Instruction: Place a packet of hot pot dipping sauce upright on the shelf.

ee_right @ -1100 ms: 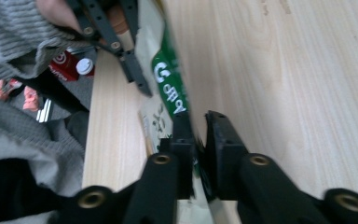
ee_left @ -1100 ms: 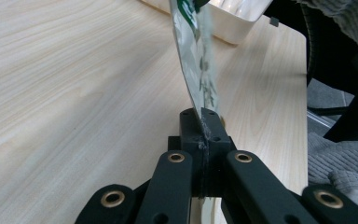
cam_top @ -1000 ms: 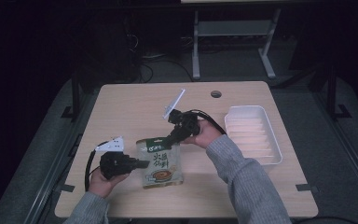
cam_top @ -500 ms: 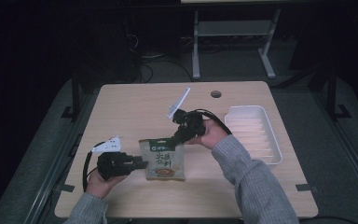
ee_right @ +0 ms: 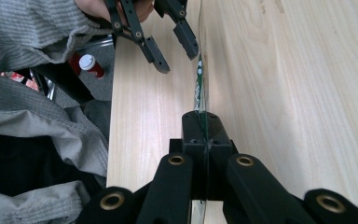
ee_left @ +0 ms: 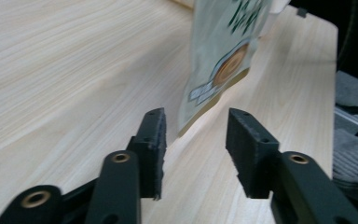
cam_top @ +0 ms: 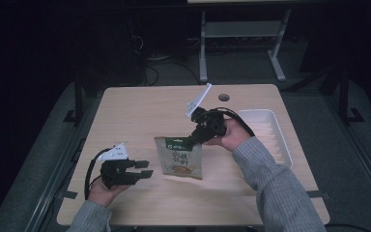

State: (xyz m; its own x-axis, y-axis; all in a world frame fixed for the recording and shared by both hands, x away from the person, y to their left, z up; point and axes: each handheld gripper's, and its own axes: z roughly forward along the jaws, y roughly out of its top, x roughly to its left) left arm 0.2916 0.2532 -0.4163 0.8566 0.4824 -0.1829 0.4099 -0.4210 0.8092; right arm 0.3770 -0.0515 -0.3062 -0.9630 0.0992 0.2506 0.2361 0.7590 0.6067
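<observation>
The fingers (ee_left: 154,140) of the left gripper (cam_top: 142,168) stand apart with nothing between them, pointing across the tabletop (cam_top: 140,111) at the lower edge of the snack pouch (cam_top: 179,157); in the left gripper view that edge hangs just past the fingertips, and the pouch's corner looks lifted clear of the wood, though how far cannot be told. Half a second ago this gripper sat closer to the pouch's left side; it has since drawn back toward the near left corner and a plain strip of tabletop now lies between its fingertips and the pouch. Farther in, the pouch, green-topped with a round picture on its front, lies near the middle of the tabletop, its top edge raised toward the right gripper (cam_top: 193,140). The pouch has slid a little to the right and away from the person compared with the earlier pictures. The right gripper's fingers are clamped on the pouch's top edge: in the right gripper view they are closed together with the thin film running edge-on between them, and the left gripper shows beyond, open. The right hand (cam_top: 232,135) has shifted to the right as well, and its grey sleeve (cam_top: 270,183) crosses the near right part of the tabletop. Beyond the hand, a white tray (cam_top: 282,145) rests at the right edge, well apart from the pouch.
</observation>
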